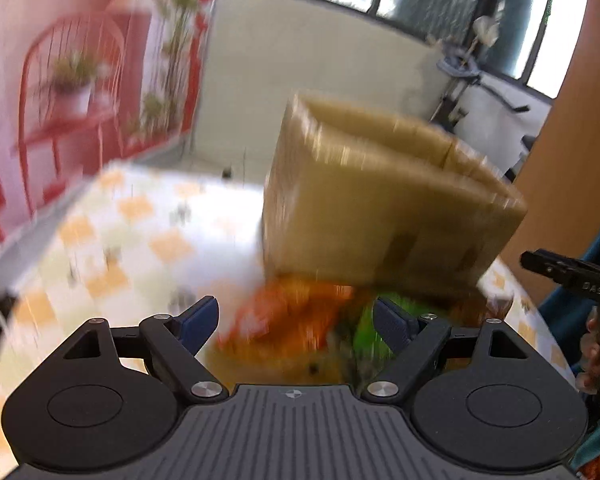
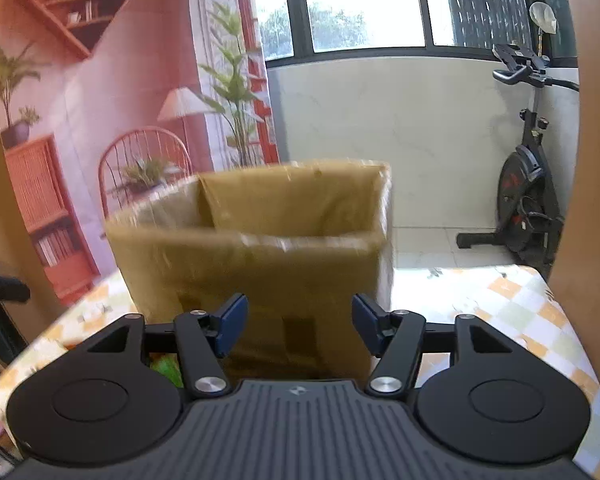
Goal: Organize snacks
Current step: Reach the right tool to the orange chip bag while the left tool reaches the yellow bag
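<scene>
Nearest in the left wrist view, the left gripper [image 1: 296,322] is hanging with its jaws spread and nothing between them, just above a blurred orange snack packet [image 1: 288,320] and a green snack packet [image 1: 366,330] lying on the checked tablecloth [image 1: 140,240]. In the right wrist view, the right gripper [image 2: 298,326] is likewise standing spread and empty, facing the near wall of the open cardboard box [image 2: 260,264]. Farther off, an exercise bike [image 2: 528,200] is standing by the window [image 2: 360,4].
</scene>
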`<state>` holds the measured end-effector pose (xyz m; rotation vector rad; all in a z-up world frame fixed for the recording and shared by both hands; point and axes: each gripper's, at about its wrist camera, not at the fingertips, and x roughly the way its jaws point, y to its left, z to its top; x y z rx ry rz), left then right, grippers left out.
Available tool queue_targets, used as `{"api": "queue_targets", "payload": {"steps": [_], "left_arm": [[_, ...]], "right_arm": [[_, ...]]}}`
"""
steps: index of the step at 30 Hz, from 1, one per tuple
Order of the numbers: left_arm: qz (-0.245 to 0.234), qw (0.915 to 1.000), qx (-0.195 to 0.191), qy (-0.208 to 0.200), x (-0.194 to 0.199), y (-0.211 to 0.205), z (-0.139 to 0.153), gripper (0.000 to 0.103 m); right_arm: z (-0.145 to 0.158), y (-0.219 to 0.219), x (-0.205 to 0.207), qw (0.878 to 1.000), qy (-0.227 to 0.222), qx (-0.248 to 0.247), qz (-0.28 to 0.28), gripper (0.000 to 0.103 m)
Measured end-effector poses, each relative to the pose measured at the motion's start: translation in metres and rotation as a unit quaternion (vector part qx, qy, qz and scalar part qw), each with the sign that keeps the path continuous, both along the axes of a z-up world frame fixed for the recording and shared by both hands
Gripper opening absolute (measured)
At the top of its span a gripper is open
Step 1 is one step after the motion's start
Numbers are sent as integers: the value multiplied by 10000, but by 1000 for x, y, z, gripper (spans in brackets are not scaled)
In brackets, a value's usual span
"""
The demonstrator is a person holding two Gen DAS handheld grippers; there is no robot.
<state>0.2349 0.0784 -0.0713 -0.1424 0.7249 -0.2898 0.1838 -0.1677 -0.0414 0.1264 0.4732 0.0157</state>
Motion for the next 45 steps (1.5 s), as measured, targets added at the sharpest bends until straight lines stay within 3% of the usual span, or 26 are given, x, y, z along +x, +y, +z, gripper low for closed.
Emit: {"api": "queue_targets", "payload": {"steps": [4, 15, 27, 35, 40, 45], "left_arm": [[57, 9988, -189, 438, 1, -2, -27, 86], [-120, 9951, 111, 976, -6, -14, -58, 86], [-92, 9927, 215, 1186, -16, -19, -78, 87], [4, 9914, 237, 1290, -17, -17, -86, 89], [79, 9905, 130, 1365, -14, -13, -91, 93], [146, 9895, 8, 1437, -12, -9, -95, 95]], "right_arm": [[-22, 1, -11, 9995, 277, -143, -48, 62], [-54, 4, -20, 9981, 600, 80, -60, 83], [-63, 2, -7, 9966, 709, 318, -275, 88], [-59, 6, -11, 9967, 651, 3, -485, 93], [-57, 9, -17, 9981, 450, -33, -414, 103], [-61, 11, -14, 9974, 531, -35, -491, 103]]}}
